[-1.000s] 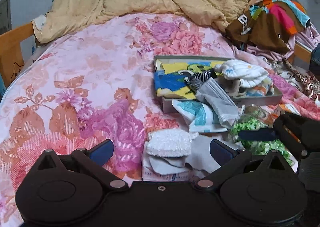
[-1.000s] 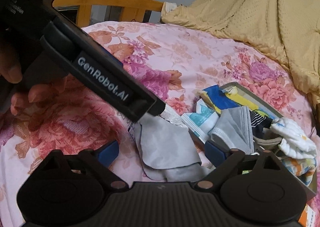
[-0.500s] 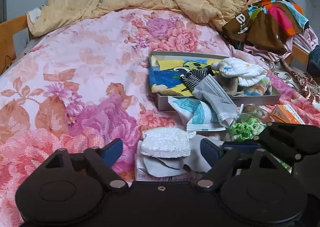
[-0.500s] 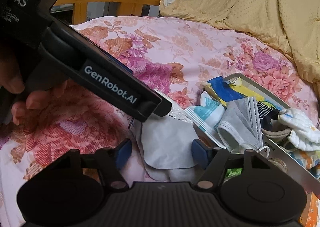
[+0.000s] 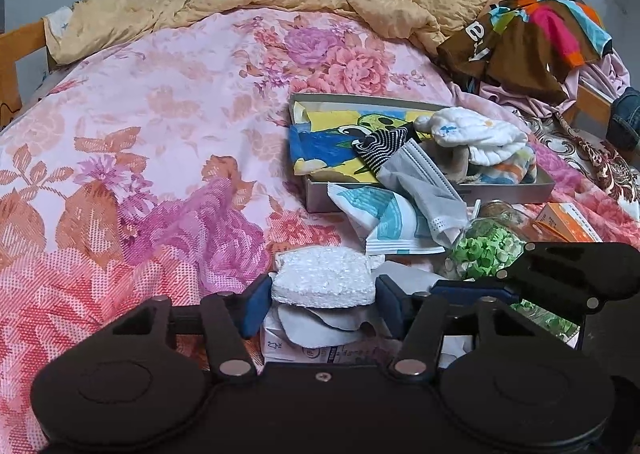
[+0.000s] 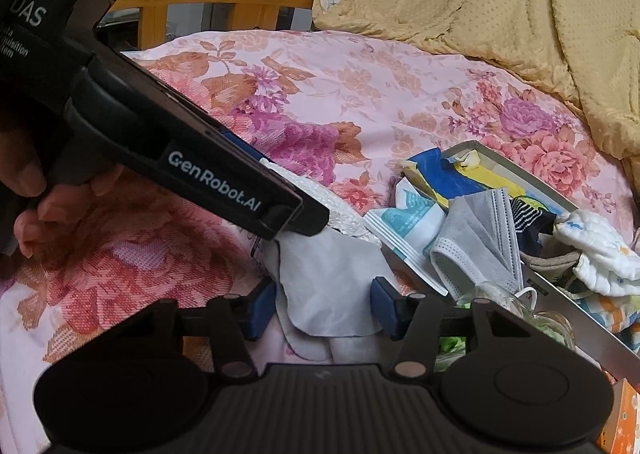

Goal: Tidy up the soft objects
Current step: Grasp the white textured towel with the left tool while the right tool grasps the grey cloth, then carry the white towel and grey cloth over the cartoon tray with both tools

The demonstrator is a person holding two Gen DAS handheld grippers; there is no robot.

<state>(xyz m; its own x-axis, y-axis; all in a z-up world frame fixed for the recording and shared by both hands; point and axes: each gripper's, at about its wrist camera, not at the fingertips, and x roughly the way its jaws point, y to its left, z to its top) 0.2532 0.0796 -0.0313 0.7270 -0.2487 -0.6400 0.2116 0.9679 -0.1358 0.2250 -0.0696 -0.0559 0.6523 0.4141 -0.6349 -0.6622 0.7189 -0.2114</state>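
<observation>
A white foam pad (image 5: 322,278) is bracketed at its two ends by the spread left tool (image 5: 322,306) at six o'clock on the flowered bed (image 5: 160,113); whether the pads press it cannot be told. A thin grey cloth (image 6: 328,274) is straddled, ungripped, by the spread right tool (image 6: 323,308). Both pieces are judged light, limp and compressible (the cloth likely to drape and slide), best pinched across a thick middle. The tray (image 5: 508,193) of soft goods lies at two o'clock.
</observation>
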